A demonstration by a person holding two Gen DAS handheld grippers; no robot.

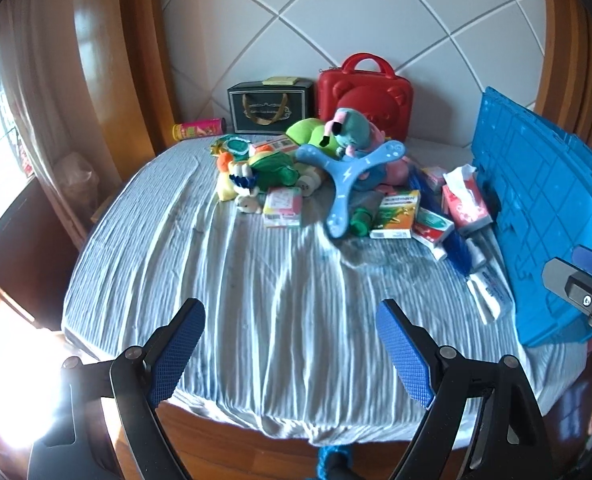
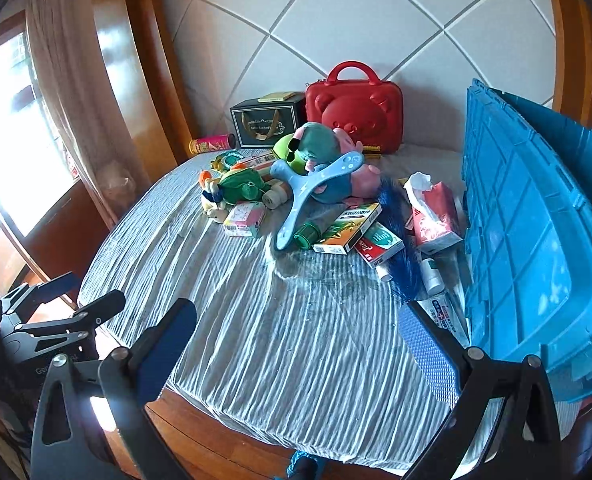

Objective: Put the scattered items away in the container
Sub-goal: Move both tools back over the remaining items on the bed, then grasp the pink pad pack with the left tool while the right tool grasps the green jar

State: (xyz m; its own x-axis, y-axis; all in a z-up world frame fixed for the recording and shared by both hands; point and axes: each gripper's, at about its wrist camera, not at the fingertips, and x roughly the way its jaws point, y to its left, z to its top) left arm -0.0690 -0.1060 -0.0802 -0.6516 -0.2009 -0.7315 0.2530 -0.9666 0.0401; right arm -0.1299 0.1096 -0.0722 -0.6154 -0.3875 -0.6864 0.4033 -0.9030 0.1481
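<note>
The scattered heap of plush toys and medicine boxes (image 1: 327, 176) lies untouched beside the blue plastic crate (image 2: 535, 240), both grippers (image 1: 290, 354) (image 2: 301, 350) spread empty, likely about to reach in.

bright window (image 2: 0, 128) glare at left, sharp focus, fisheye-curved edges

Home bedroom, bed (image 1: 280, 300) with striped blue cover, quilted white headboard (image 1: 335, 12), curtained window (image 2: 56, 60), wood trim

The ribbed blue-grey cloth bedspread (image 1: 256, 280) looks matt and crinkled. Beside it, the blue ribbed plastic crate (image 2: 535, 240) looks hard and smooth. Behind the bedspread, the red moulded bear-face case (image 2: 355, 112) is glossy.
</note>
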